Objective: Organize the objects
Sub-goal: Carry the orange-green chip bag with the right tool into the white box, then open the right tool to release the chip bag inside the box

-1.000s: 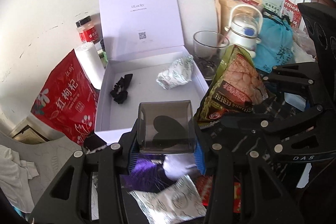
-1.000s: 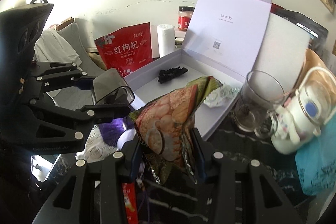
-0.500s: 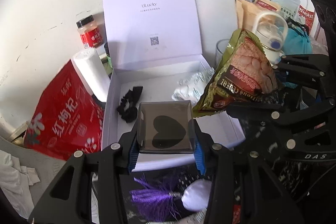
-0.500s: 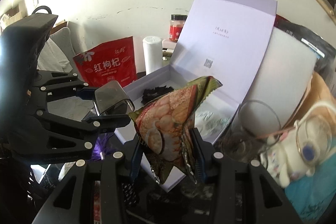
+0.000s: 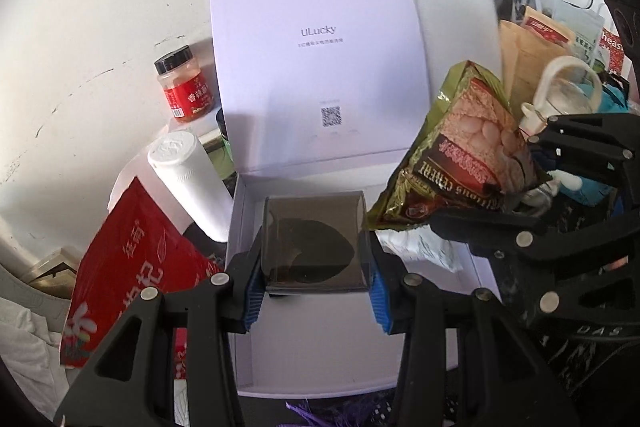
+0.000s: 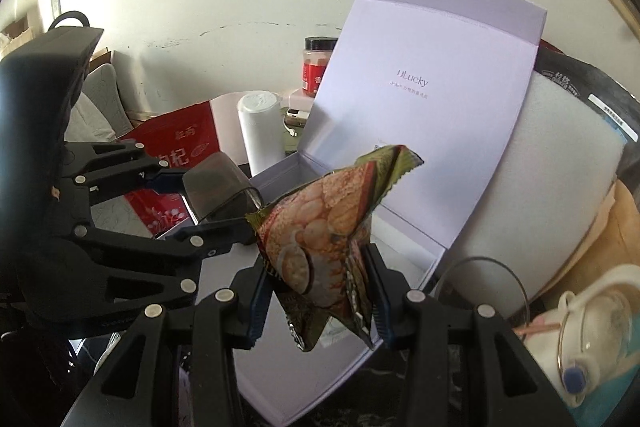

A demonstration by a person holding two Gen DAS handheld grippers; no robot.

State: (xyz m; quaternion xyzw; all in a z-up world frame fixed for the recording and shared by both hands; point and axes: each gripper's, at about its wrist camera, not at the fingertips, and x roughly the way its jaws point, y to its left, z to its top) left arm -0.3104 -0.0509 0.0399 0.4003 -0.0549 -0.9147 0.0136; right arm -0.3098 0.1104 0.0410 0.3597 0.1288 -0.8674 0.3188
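My left gripper [image 5: 315,287] is shut on a smoky clear plastic box [image 5: 314,247] with a dark heart shape inside; it hangs over the open white gift box [image 5: 320,363]. My right gripper [image 6: 318,301] is shut on a green cereal snack packet [image 6: 324,247], held above the gift box's near right part [image 6: 304,379]. The packet [image 5: 460,155] and right gripper also show at the right of the left wrist view. The plastic box [image 6: 218,191] in the left gripper shows at the left of the right wrist view. A crumpled white wrapper [image 5: 420,247] lies in the box, partly hidden.
The gift box's lid [image 5: 316,67] stands upright behind. Left of it: a red pouch [image 5: 128,275], a white roll [image 5: 188,183], a red spice jar [image 5: 182,85]. Right: a glass [image 6: 480,291], a white kettle [image 6: 592,331], a foam sheet [image 6: 560,167], bags.
Both grippers moved forward with their loads, from in front of the gift box to over its inside. The black item in the box is now hidden behind the plastic box.
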